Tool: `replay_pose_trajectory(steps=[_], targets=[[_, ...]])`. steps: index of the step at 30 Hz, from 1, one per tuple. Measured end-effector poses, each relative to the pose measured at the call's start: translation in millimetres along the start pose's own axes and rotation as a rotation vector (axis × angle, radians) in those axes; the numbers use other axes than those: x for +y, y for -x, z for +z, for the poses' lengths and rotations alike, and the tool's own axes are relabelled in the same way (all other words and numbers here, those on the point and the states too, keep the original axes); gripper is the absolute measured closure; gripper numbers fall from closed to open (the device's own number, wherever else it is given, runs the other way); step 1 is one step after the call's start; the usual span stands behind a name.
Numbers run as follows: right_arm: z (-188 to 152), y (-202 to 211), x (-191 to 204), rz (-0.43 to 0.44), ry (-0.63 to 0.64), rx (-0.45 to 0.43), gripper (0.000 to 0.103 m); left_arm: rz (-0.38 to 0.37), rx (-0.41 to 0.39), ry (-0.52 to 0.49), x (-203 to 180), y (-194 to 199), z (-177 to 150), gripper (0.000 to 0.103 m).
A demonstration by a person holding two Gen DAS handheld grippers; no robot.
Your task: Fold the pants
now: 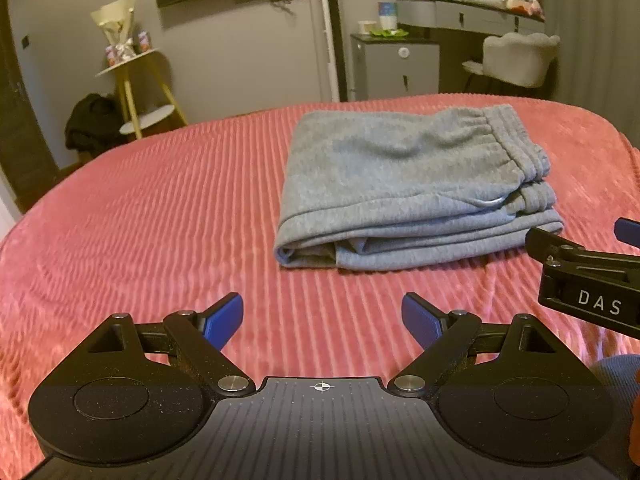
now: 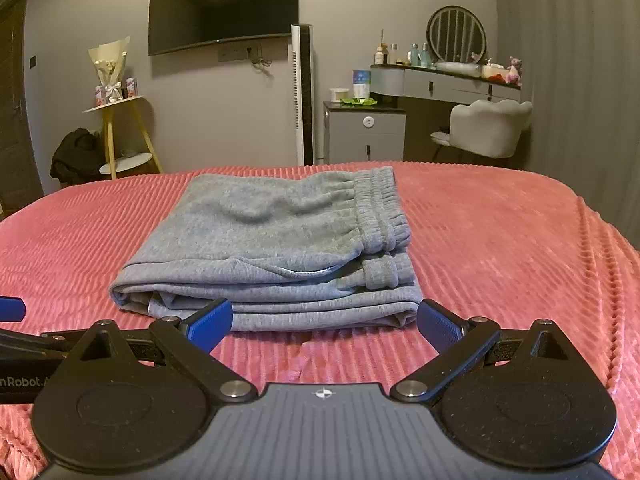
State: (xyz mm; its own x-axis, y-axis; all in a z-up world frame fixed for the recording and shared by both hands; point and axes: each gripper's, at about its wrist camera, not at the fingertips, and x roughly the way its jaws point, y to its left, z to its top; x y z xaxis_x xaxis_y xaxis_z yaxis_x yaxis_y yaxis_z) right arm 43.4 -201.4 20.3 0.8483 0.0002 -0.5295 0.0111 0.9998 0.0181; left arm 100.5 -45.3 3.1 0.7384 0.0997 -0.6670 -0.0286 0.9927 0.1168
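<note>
The grey pants [image 2: 272, 248] are seen lying folded into a compact stack on the pink bedspread [image 2: 500, 240], just ahead of the right gripper [image 2: 324, 324] and ahead and to the right of the left gripper [image 1: 322, 320]. Both sets of jaws are held wide apart, with nothing between them. The folding is judged essentially complete; at most a slight tidying of the edges remains.

right tongs [image 1: 624, 236] cut by frame edge, dresser bottles [image 2: 404, 53] too small
</note>
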Motion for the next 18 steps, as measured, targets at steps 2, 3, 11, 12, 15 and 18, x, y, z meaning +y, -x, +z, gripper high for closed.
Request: replay_pose_trajectory(steps=[2, 3, 11, 12, 15, 18], targets=[[0.0, -1.4, -1.4, 0.001, -0.009, 0.006, 0.004, -0.002, 0.001, 0.003, -0.2, -0.3, 0.9, 0.012], [0.0, -2.1, -2.0, 0.002, -0.012, 0.009, 0.004, -0.003, 0.0, 0.006, -0.2, -0.5, 1.3, 0.012], [-0.3, -3.5, -1.8, 0.002, -0.013, 0.016, 0.004, -0.028, 0.002, -0.001, -3.5, -1.3, 2.5, 0.012], [-0.3, -3.9, -1.7, 0.002, -0.014, 0.017, 0.004, -0.037, -0.001, 0.004, -3.3, -1.1, 2.6, 0.012], [-0.3, -4.7, -3.1, 0.002, -0.019, 0.022, 0.004, -0.041, -0.018, 0.027, -1.2, 0.0, 3.6, 0.014], [-0.2, -5.8, -5.7, 0.003, -0.032, 0.029, 0.004, -0.042, -0.022, 0.024, -0.5, 0.7, 4.9, 0.013]])
